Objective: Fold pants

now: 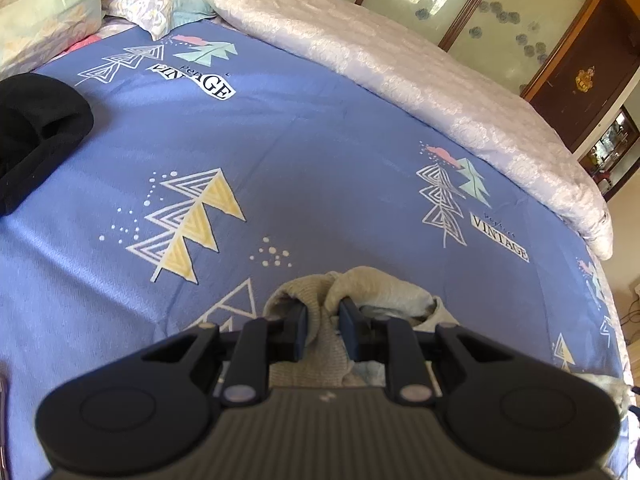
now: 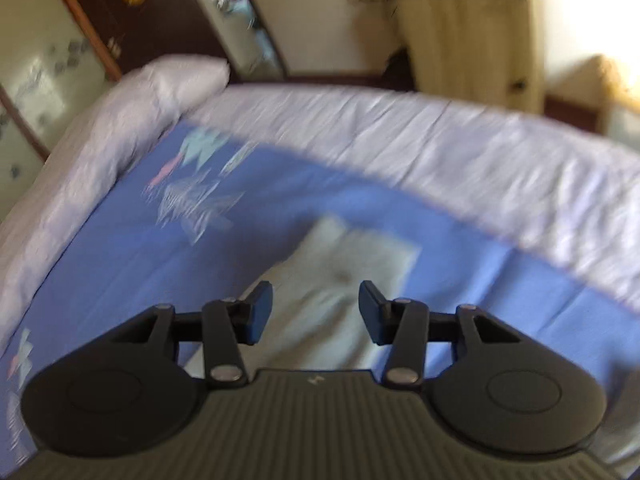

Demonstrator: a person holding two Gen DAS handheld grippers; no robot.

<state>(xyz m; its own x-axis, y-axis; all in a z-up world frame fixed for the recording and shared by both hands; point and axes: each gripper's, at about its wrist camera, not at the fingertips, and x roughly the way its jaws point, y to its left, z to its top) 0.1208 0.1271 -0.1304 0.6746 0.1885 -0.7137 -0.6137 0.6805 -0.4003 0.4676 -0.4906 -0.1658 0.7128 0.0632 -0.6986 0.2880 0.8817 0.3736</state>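
left gripper clamped on a bunched fold of beige pants at the near edge of the blue bedsheet | right gripper jaws apart, empty, above the pants' flat leg | fold looks early: leg still to double over | beyond, pale quilt

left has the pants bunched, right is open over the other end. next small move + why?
Probably lower the right hand-held gripper onto the near edge of the flat part of the beige pants and close. Its jaws stand apart with nothing between them, while the left hand-held gripper is shut on a bunched fold of the fabric. A second grip seems needed before lifting or folding over the blue sheet.
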